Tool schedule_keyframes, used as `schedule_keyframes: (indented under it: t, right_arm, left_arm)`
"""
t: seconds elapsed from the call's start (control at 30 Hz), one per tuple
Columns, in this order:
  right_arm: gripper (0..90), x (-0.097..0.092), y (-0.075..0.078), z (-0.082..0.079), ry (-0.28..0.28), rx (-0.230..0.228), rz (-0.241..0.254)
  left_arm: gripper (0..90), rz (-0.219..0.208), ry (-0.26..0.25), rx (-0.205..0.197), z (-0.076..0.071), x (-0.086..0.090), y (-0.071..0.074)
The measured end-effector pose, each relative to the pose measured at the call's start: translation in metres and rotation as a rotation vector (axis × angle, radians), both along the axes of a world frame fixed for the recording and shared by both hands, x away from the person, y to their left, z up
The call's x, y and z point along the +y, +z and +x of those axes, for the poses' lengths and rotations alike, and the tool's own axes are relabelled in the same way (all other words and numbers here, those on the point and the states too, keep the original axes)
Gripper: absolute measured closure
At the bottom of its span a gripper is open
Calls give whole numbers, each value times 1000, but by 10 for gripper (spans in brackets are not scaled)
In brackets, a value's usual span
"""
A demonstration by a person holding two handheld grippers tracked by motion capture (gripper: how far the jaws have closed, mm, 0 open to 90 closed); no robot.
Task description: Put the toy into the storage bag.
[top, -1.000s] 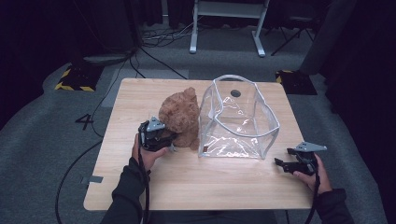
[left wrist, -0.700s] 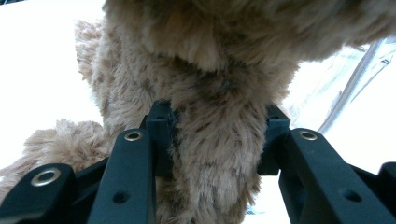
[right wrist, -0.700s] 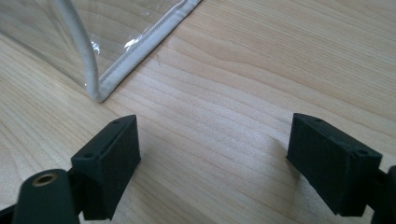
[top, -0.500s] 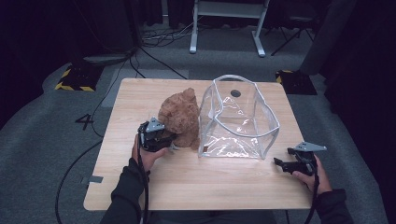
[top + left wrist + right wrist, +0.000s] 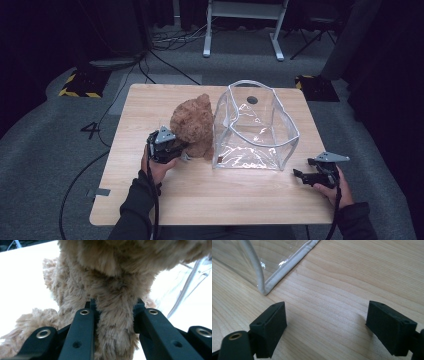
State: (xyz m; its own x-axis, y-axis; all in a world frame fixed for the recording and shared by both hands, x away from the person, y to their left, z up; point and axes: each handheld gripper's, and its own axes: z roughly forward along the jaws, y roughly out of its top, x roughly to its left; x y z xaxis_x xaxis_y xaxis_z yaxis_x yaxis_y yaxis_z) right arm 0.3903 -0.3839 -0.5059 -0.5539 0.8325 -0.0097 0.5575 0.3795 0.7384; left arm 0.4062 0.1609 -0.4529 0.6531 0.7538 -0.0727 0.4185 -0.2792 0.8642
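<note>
Teddy bear (image 5: 192,125) sits on the wooden table (image 5: 150,200), left of centre, brown and shaggy, upright-ish with its bulk leaning toward the clear bag (image 5: 255,127). Bear's right flank is touching or just beside the bag's left wall; can't tell which from the high view.

Left gripper (image 5: 167,146) is at the bear's near side, low on the body. Jaws have just been closing, and in the left gripper view they're clamped on a limb of the teddy bear (image 5: 113,322): fur bulges between the two black jaws and both inner faces press into it. Can't tell whether it's an arm or a leg. The left hand (image 5: 157,167) holds the gripper from the near side, forearm in a dark sleeve, cable trailing back along it.

Clear bag stands open-topped at table centre-right, white piping on the edges, a dark round spot visible through it at the far end. In the right gripper view its near bottom corner (image 5: 263,288) is ahead and left of the jaws, not touching them.

Right gripper (image 5: 320,172) is near the table's right near edge, well apart from the bear, near the bag's right near corner. Jaws stand wide apart, nothing between them, bare wood (image 5: 332,310) below. Grey three-cornered plate on top.

Beyond the table: grey carpet, black cables, a white frame's legs (image 5: 240,30).
</note>
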Motion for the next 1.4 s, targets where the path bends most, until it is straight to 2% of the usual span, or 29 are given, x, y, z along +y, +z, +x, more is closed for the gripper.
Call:
schedule_keyframes:
  t: [0.17, 0.27, 0.57, 0.73, 0.9, 1.23, 1.4]
  right_arm:
    - [164, 0, 0, 0, 0, 0, 0]
    - [164, 0, 0, 0, -1, -1, 0]
    - [163, 0, 0, 0, -1, -2, -1]
    - [163, 0, 0, 0, -2, -2, -1]
    - [163, 0, 0, 0, -2, -2, -1]
    - [163, 0, 0, 0, -2, -2, -1]
    - [163, 0, 0, 0, -2, -2, -1]
  left_arm:
    - [745, -5, -12, -30, -3, -2, 3]
    - [750, -28, -15, -47, -6, -4, 7]
    - [752, -53, -15, -68, -8, -2, 13]
    - [752, -60, 2, -82, -8, 2, 18]
    - [753, -75, 16, -102, -7, 7, 26]
    - [751, -107, 44, -121, 1, 12, 34]
    - [751, -103, 46, -139, 4, 11, 42]
